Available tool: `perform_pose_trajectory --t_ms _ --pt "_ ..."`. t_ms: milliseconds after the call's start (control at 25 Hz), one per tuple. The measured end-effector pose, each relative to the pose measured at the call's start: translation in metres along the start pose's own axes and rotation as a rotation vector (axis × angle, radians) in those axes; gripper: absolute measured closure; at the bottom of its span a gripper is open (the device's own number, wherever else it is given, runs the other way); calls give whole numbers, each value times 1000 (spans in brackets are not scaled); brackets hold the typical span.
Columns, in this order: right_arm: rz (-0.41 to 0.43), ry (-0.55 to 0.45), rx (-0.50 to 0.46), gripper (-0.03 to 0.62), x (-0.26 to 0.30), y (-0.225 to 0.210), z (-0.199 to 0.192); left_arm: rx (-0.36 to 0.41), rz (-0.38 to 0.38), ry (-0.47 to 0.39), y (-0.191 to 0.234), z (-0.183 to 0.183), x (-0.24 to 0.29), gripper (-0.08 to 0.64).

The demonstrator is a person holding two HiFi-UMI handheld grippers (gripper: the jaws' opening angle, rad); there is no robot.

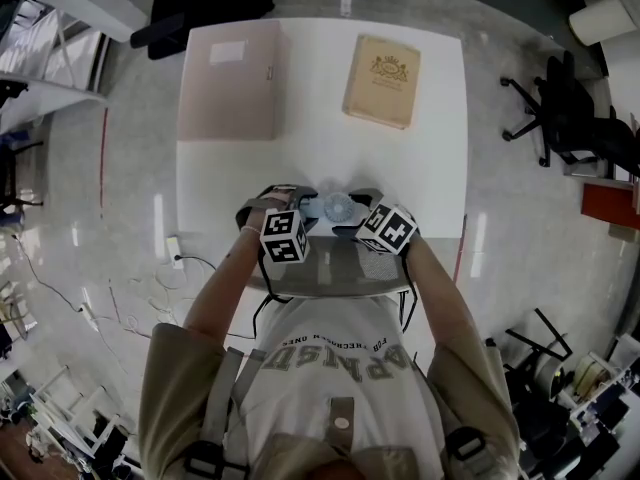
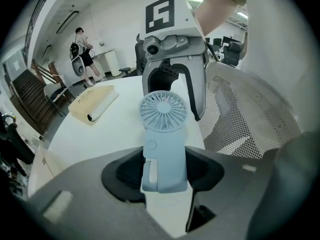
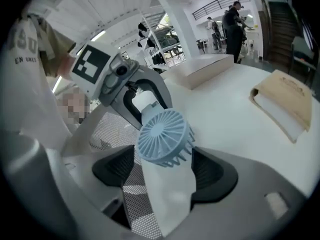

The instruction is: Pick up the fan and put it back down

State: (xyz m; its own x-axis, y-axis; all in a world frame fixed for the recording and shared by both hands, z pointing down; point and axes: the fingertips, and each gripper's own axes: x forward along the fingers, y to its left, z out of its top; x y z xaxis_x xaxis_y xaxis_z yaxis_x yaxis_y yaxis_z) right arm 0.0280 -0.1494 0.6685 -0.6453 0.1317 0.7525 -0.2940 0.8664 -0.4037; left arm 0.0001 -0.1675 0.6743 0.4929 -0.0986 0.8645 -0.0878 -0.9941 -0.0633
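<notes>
Closest to my body was the mesh chair back (image 1: 340, 273), and just beyond it I held both tools. My left hand-held gripper (image 2: 162, 170) was clenched on the lower body of the pale blue fan (image 2: 163, 113). Its pads pressed on both sides of the handle, and the round grille stood out past the jaws. My right hand-held gripper (image 3: 165, 170) was released, its jaws wide apart. The fan head sat just in front of them and touched neither pad. So only one side carried the fan, at the near edge of the white surface (image 1: 320, 148). I could not tell if the fan rested on the surface or hung just above it. I judged this place as risky: if the left grip loosened too early, the fan could tip off the edge onto the chair. The open right jaws could also knock the grille if I moved them carelessly. If I set the fan down on its narrow end, it might simply fall over. Farther away lay a beige book (image 1: 382, 80) and a flat pinkish folder (image 1: 230, 78), both well apart from the fan.
</notes>
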Motion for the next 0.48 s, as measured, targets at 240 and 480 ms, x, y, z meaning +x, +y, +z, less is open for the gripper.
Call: perform_pose_trajectory --t_ms 240,480 --pt "-98 -1 -71 252 0 -9 6 -20 -4 14 4 -6 5 337" --pt "-157 29 -162 252 4 -15 4 -24 -20 36 6 -11 11 337"
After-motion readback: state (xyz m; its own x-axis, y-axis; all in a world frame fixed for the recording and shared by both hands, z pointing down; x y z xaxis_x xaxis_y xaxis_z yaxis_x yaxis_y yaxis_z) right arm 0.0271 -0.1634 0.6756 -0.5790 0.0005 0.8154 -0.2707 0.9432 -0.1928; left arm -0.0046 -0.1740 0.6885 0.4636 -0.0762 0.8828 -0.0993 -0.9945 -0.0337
